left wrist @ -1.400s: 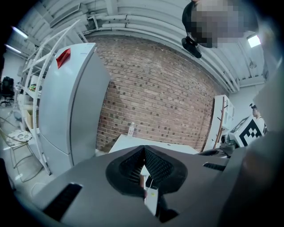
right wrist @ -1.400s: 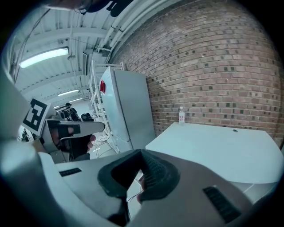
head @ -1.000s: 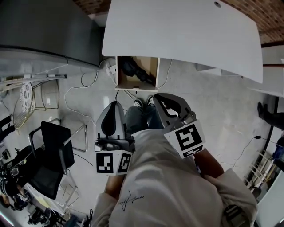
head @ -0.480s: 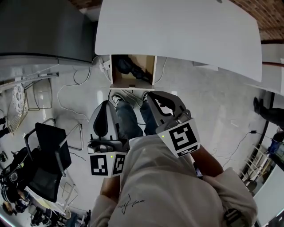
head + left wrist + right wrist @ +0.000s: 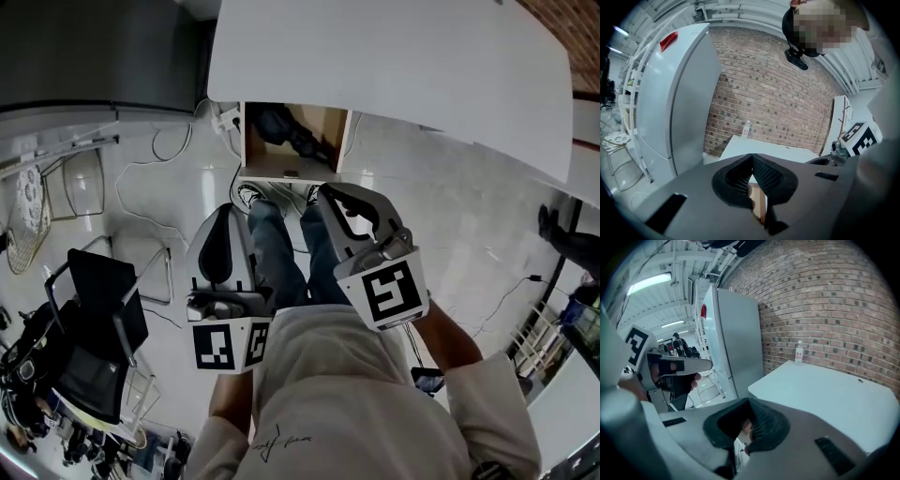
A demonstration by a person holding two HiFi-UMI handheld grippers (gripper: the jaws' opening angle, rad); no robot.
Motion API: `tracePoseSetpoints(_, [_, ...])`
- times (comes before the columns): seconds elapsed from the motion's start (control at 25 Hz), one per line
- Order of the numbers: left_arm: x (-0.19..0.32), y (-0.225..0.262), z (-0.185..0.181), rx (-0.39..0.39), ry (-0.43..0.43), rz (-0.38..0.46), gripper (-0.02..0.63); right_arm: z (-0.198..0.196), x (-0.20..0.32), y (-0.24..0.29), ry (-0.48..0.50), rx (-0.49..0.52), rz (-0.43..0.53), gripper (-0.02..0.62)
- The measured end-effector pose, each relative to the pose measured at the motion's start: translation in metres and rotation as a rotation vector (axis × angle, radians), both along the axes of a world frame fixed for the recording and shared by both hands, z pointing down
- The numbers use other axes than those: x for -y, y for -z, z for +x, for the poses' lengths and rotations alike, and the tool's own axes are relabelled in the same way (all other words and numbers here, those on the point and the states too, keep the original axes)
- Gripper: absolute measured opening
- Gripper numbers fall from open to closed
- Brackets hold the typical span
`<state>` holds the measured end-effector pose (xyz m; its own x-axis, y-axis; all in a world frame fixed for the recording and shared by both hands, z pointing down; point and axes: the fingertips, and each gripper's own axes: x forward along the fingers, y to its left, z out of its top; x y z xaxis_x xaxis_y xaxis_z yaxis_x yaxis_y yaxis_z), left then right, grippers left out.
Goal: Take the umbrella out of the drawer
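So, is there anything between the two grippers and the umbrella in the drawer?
Nothing visible does. The drawer is open and the dark umbrella lies uncovered inside. The left gripper and the right gripper, both shut, are in free air before it. Only the table covers the drawer's far end.

Broad white tabletop, with one small clear bottle upright near the far edge by the brick wall. Under the near edge, an open wooden drawer, with a dark umbrella lying inside. Below, a pale glossy floor strewn with looping cables, a white power strip just beside the drawer, a black chair at left, a wire-framed chair beyond it, and a pair of sneakers planted near the drawer's front.
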<state>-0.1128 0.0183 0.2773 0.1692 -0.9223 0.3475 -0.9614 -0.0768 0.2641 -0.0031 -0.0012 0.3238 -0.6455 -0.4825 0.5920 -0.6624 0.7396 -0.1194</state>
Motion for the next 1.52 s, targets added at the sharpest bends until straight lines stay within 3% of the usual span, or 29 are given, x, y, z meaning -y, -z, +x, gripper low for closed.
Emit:
tracePoseSetpoints(0.48, [0.000, -0.061, -0.012, 0.024, -0.032, -0.009, 0.015, -0.027, -0.003, -0.075, 0.019, -0.057, -0.038, 0.017])
tracePoseSetpoints(0.8, [0.002, -0.096, -0.012, -0.003, -0.046, -0.043, 0.015, -0.028, -0.002, -0.126, 0.016, -0.088, -0.071, 0.018])
tracePoseSetpoints(1.2, [0.008, -0.137, -0.016, -0.013, -0.026, -0.072, 0.015, -0.028, 0.017, -0.194, -0.008, -0.124, -0.109, 0.044])
tracePoseSetpoints(1.52, [0.011, -0.160, -0.018, -0.016, -0.024, -0.068, 0.015, -0.040, 0.027, -0.234, 0.029, -0.182, -0.102, 0.057])
